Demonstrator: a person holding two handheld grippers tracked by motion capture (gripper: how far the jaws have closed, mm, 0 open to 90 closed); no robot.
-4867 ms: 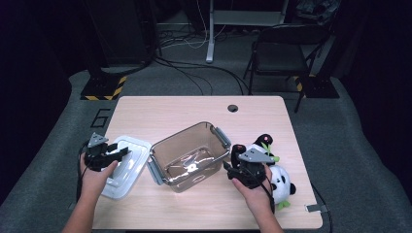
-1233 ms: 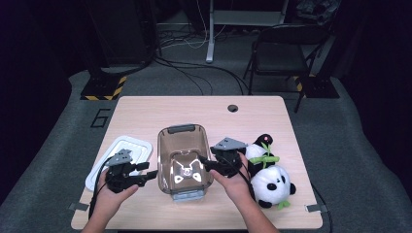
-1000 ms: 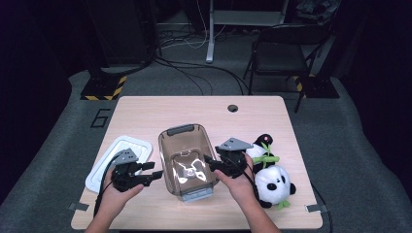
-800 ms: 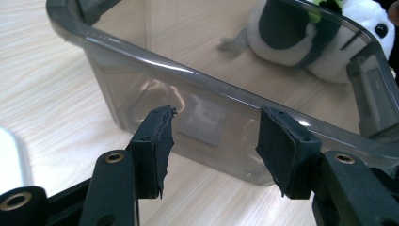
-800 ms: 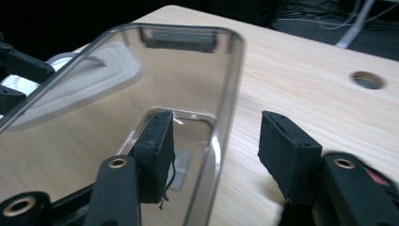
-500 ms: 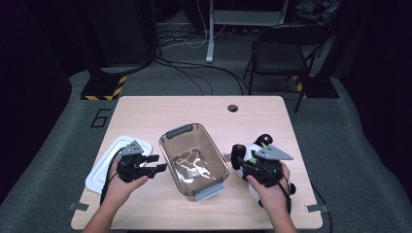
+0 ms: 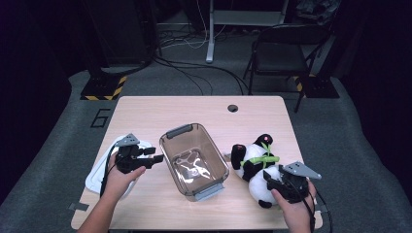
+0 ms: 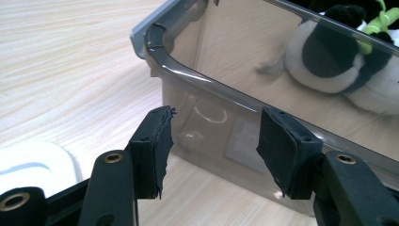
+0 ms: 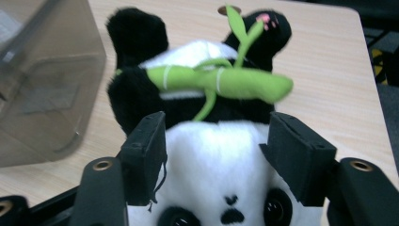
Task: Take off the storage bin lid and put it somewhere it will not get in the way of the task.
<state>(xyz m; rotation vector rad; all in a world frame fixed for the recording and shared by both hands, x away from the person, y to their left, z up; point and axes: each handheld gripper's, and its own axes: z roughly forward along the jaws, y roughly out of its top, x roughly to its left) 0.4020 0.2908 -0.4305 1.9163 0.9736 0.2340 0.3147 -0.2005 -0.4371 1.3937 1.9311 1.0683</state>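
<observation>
Wooden table (image 7: pixel 160 109) under a dark room, cables and a folding chair beyond its far edge. Right gripper (image 7: pixel 281 183) sits at the near right corner of the table, jaws apart and just been opening further; in the right gripper view its two black pads (image 9: pixel 146 155) stand either side of the plush panda's (image 9: pixel 221 155) white head, not yet pressing the fabric as far as can be told. Panda lies directly ahead of that gripper, head toward the person, black legs and a green bamboo sprig (image 9: pixel 221 80) pointing away, so its long axis runs roughly along the jaws' line of reach. Outward to the left, the clear plastic bin (image 7: pixel 194 160) stands open-topped mid-table, just beside the panda, long axis angled from far-left to near-right. Left gripper (image 7: pixel 145 159) hovers at the bin's left wall, jaws apart on nothing, pads (image 8: pixel 155 141) facing the wall near a corner. White lid (image 7: pixel 99 172) lies flat under that hand. Judgement: right hand is the nearer by far to the panda; the bin lies to its left, a short carry across.
</observation>
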